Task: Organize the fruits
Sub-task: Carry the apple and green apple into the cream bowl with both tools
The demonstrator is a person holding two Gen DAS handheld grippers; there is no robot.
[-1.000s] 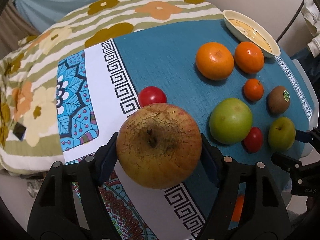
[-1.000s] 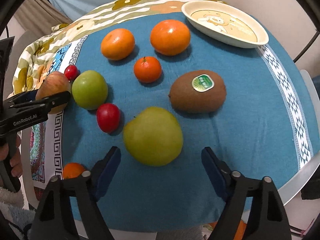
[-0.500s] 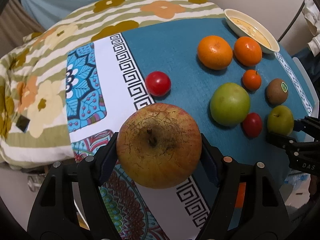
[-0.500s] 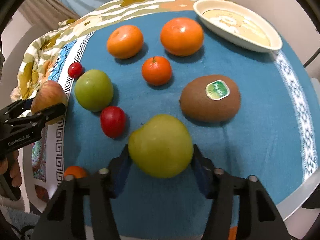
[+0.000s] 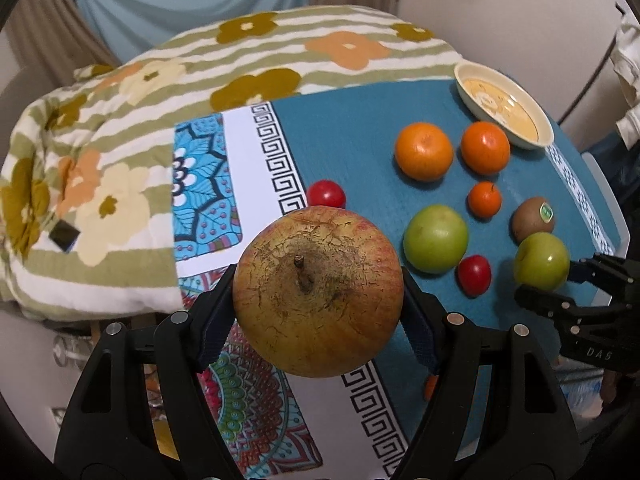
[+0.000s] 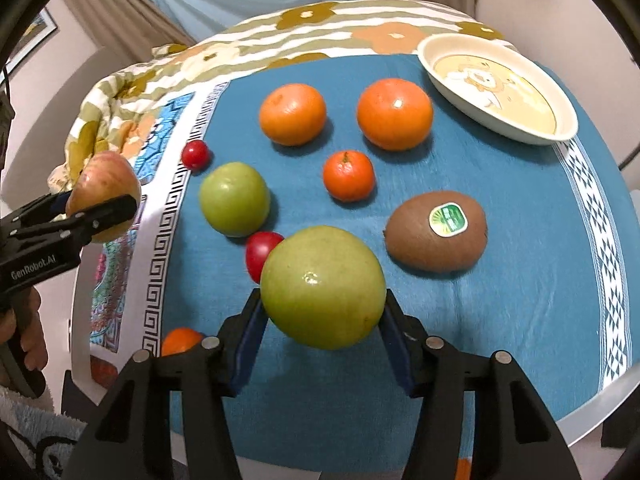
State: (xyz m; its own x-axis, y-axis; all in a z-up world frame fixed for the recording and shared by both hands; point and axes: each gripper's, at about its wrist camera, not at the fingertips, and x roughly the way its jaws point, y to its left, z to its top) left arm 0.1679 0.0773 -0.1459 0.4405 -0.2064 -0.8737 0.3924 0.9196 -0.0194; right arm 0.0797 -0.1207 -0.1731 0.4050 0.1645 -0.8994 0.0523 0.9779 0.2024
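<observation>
Gripping a russet apple point(image 5: 318, 292) in the left wrist view, the left gripper point(image 5: 318, 300) has both jaws pressed against the fruit's sides; stem end faces the camera, skin cracked and yellow-red. Apple is held over the patterned border of the tablecloth point(image 5: 352, 136). Beyond it on the blue cloth: a small red fruit point(image 5: 326, 194) just past the apple, two large oranges point(image 5: 424, 151) side by side, a small mandarin point(image 5: 485, 199) nearer, a big green fruit point(image 5: 435, 238) with a second red fruit point(image 5: 474, 275) just beside it, a kiwi point(image 5: 533, 219) with a sticker. A cream dish point(image 5: 502, 110) sits at the far edge. The right gripper point(image 5: 568, 284) shows at the right margin, clamped on a green apple point(image 5: 541, 261). A flowered blanket point(image 5: 120, 120) lies at the far left.

Right wrist view: right gripper point(image 6: 322, 316) jaws closed on the green apple point(image 6: 322, 286), which fills the gap between the blue pads. Whether it touches the cloth cannot be told. Kiwi point(image 6: 436, 236) lies near to its right, a red fruit point(image 6: 260, 254) half hidden behind its left side, big green fruit point(image 6: 234, 199) beyond that. Mandarin point(image 6: 349, 176), two oranges point(image 6: 394, 114) and dish point(image 6: 496, 92) farther back. Left gripper point(image 6: 102, 200) at the left edge, holding the russet apple point(image 6: 104, 188) off the table's side.
</observation>
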